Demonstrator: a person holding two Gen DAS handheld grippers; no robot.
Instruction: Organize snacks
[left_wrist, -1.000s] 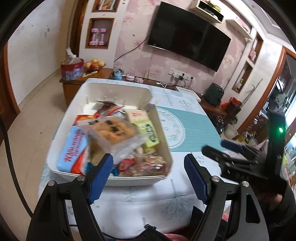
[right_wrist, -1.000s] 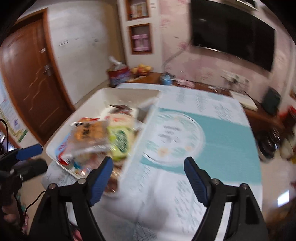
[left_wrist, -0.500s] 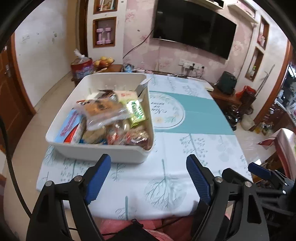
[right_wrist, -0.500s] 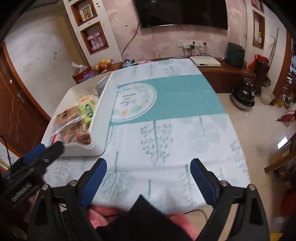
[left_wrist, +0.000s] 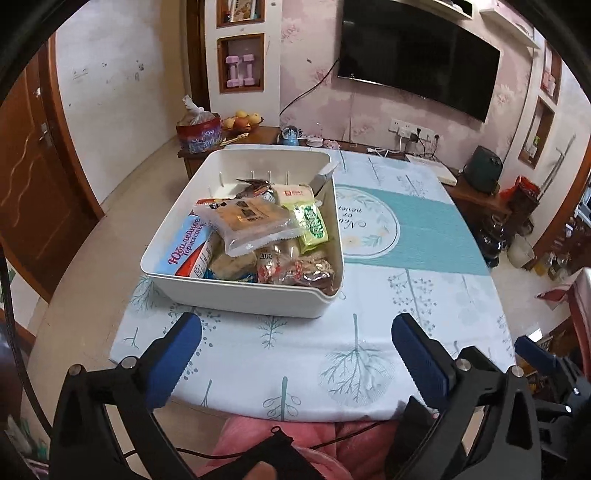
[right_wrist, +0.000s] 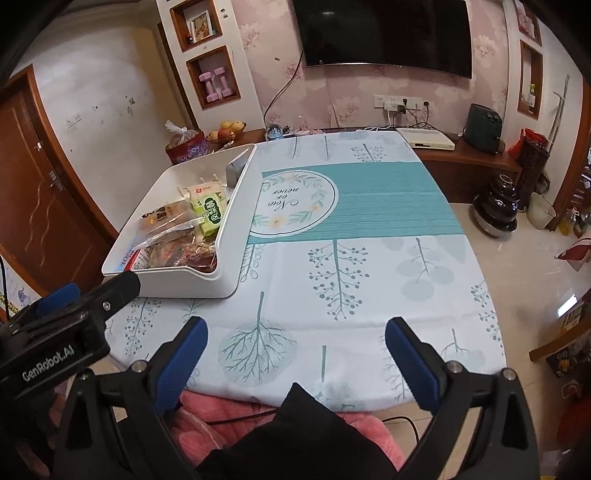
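Snacks (left_wrist: 258, 236), light crinkly slippery packets best pinched at a sealed edge, fill the white bin (left_wrist: 243, 295) near the table's left edge, while both empty grippers' jaws are opening.

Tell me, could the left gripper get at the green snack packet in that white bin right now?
Probably yes. The left gripper, jaws opening with nothing between them, faces the white bin. The green snack packet lies uncovered near the bin's right wall, reachable over its near wall.
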